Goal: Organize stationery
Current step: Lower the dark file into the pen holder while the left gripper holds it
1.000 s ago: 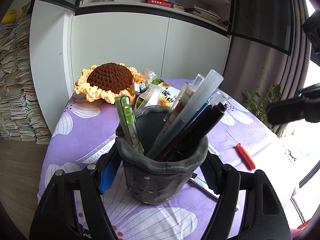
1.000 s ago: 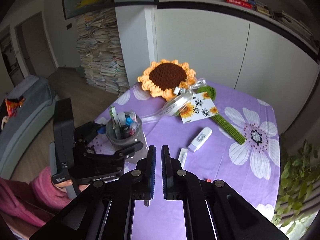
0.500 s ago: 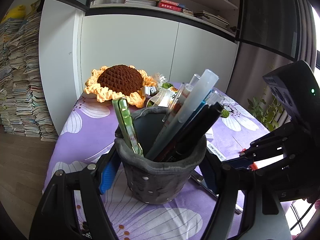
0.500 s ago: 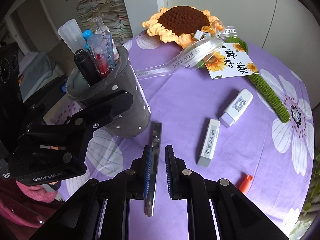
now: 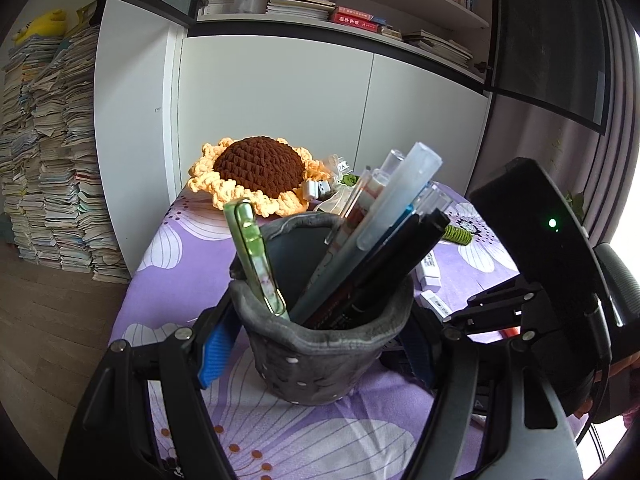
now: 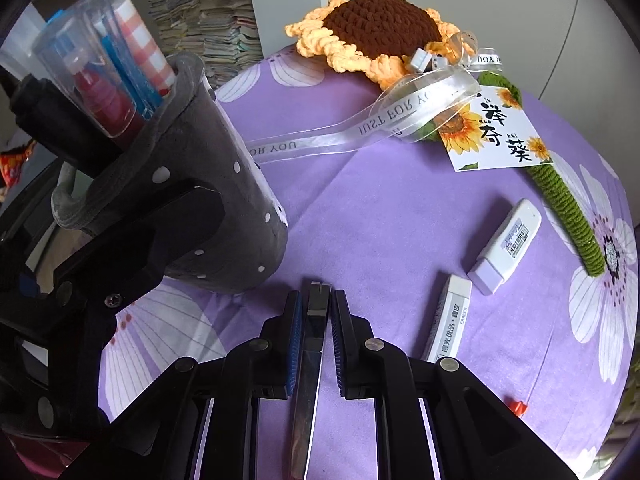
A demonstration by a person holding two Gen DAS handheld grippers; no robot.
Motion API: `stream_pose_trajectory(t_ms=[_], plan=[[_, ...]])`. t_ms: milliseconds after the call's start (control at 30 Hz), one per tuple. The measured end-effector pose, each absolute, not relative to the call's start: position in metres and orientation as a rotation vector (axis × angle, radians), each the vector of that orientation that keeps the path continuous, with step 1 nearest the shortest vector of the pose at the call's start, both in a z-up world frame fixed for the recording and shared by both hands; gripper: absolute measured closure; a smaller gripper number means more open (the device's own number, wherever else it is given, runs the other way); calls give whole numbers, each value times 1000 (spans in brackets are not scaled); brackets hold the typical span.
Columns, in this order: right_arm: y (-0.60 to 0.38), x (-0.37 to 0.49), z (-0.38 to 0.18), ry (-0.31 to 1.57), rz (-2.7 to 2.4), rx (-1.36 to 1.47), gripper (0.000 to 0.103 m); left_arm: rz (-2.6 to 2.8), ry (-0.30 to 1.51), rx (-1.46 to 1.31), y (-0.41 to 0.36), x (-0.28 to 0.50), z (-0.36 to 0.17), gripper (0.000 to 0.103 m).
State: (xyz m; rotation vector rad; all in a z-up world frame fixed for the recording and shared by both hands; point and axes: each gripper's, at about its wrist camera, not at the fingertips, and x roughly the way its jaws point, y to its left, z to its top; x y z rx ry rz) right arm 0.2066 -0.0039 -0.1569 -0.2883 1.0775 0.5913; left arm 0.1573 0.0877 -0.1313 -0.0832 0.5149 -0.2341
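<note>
The right claw point(image 6: 314, 332) stood just barely parted astride a flat metal ruler point(image 6: 310, 364) lying on the bench point(image 6: 360, 216) near its front edge, pads beside it but not yet pinching. The left claw point(image 5: 320, 344) was clamped on the grey pen pot point(image 5: 320, 344), steadying it. The step looked like picking up the ruler; next, the right claw needed to close, lift, and drop it into the pot.

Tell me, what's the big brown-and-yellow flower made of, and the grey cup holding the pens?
The sunflower looks crocheted from yarn: you can see knotted loops and curly petals. The grey pen holder seems soft felt or fleece, matte, with a floppy, wavy rim and white dots.
</note>
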Motion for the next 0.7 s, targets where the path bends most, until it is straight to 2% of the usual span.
stream_pose_trajectory(t_ms=[167,400,700], plan=[[-15,202,-149,1062,572,-231,91,-244,532,-87,88,160,-132,32],[-66,179,-98,978,531,-103,91,-293,524,-57,82,157,-131,32],[-86,121,20,550,523,-34,91,-419,543,-3,64,153,-133,32]])
